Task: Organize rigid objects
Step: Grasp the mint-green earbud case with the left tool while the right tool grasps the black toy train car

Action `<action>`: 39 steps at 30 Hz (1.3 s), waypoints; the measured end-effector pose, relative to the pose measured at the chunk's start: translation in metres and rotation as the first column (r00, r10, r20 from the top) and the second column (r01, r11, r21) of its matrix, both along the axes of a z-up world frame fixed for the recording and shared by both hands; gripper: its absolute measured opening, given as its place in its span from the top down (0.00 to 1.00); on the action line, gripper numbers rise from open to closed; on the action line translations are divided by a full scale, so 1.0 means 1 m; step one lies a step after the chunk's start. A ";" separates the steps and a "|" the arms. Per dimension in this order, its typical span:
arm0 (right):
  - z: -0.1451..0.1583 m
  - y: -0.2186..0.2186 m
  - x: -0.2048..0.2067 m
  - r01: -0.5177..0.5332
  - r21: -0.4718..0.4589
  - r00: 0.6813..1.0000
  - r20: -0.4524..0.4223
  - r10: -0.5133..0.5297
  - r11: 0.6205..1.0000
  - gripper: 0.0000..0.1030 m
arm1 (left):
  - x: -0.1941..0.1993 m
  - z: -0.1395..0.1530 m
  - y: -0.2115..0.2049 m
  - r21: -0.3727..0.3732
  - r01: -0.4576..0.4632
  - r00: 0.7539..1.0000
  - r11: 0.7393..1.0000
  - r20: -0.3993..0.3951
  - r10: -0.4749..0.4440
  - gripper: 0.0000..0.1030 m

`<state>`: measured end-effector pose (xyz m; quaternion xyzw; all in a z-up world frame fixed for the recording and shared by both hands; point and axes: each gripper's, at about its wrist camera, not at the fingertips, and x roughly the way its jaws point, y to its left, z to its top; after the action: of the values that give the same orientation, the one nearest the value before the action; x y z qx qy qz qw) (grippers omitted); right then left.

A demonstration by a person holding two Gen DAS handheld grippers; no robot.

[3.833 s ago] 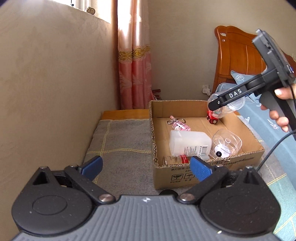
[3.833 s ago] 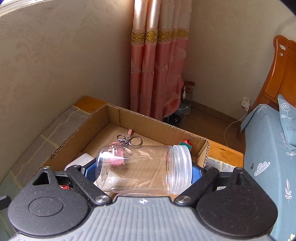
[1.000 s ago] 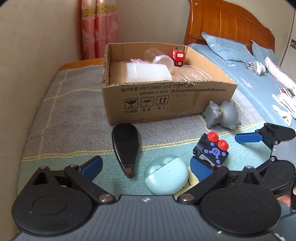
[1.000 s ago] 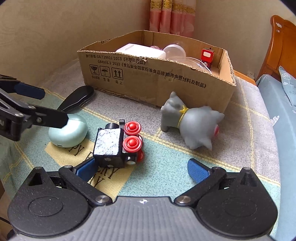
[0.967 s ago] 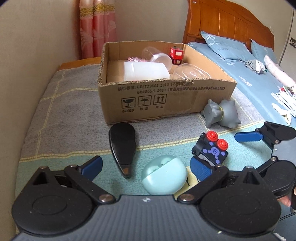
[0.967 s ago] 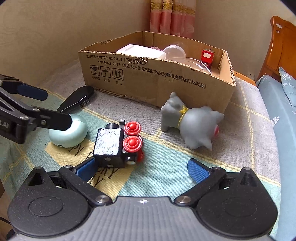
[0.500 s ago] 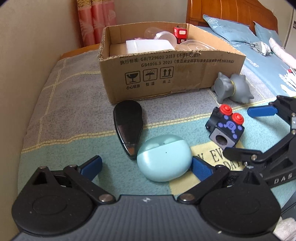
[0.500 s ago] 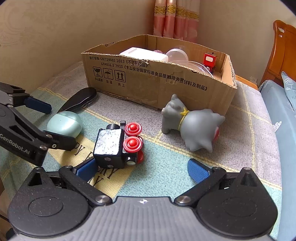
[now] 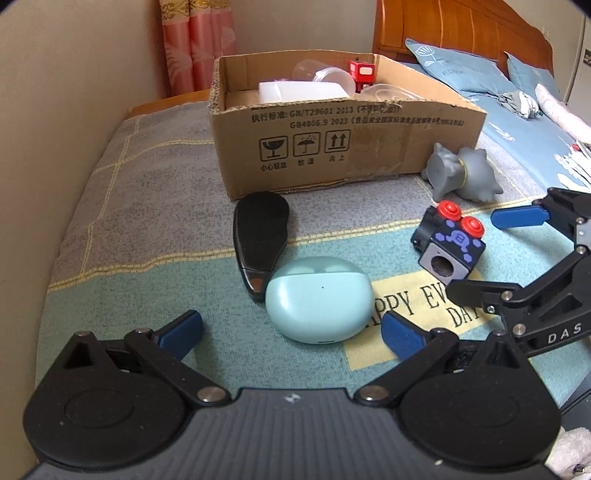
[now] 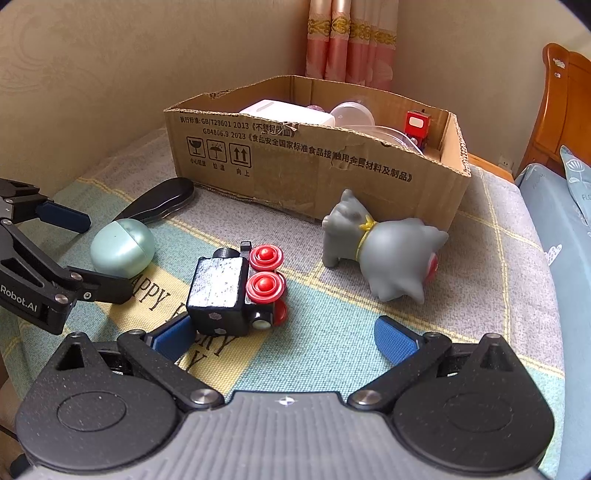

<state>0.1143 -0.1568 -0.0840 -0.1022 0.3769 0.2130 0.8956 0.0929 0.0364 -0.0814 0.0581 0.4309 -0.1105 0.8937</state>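
Note:
A mint-green earbud case [image 9: 319,299] lies on the blanket between the open fingers of my left gripper [image 9: 291,332], untouched by either pad. A flat black oval object [image 9: 260,229] lies just behind it. My right gripper [image 10: 284,336] is open and low over the blanket. A black toy block with red buttons [image 10: 229,291] lies on its side against the left fingertip [image 10: 173,334]. A grey toy dog [image 10: 384,251] stands farther off to the right. The cardboard box [image 10: 314,166] behind holds a white container, clear jars and a red toy.
The wall runs close along the left side of the blanket [image 9: 129,192]. A blue bedspread [image 9: 517,122] with pillows and a wooden headboard [image 9: 443,33] lie to the right. Pink curtains [image 10: 351,40] hang behind the box.
Both grippers have come down from the box to the blanket, and the clear jar has left the right one. The left gripper has since closed in around the mint case.

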 end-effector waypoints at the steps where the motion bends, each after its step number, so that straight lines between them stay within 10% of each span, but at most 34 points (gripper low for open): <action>1: 0.000 0.000 0.000 -0.001 0.000 1.000 0.001 0.001 1.000 0.00 | -0.001 0.000 -0.003 -0.001 0.022 1.000 1.000 -0.002 -0.022 0.01; 24: 0.002 -0.017 -0.010 -0.049 -0.008 0.999 -0.013 0.049 0.999 0.00 | 0.003 0.001 -0.013 -0.025 0.095 0.995 0.995 0.029 -0.094 0.17; 28: 0.003 -0.012 -0.011 -0.050 -0.014 0.999 -0.016 0.050 0.999 0.00 | 0.000 0.004 -0.008 -0.029 0.059 0.997 0.998 0.041 -0.058 0.41; 39: 0.004 0.012 -0.008 -0.139 -0.020 0.990 -0.033 0.139 0.990 0.00 | -0.021 0.008 0.021 -0.031 0.081 0.996 0.996 0.025 -0.080 0.41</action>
<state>0.1065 -0.1452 -0.0801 -0.1349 0.3853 0.2723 0.8713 0.0715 0.0575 -0.0738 0.0624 0.4157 -0.1527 0.8944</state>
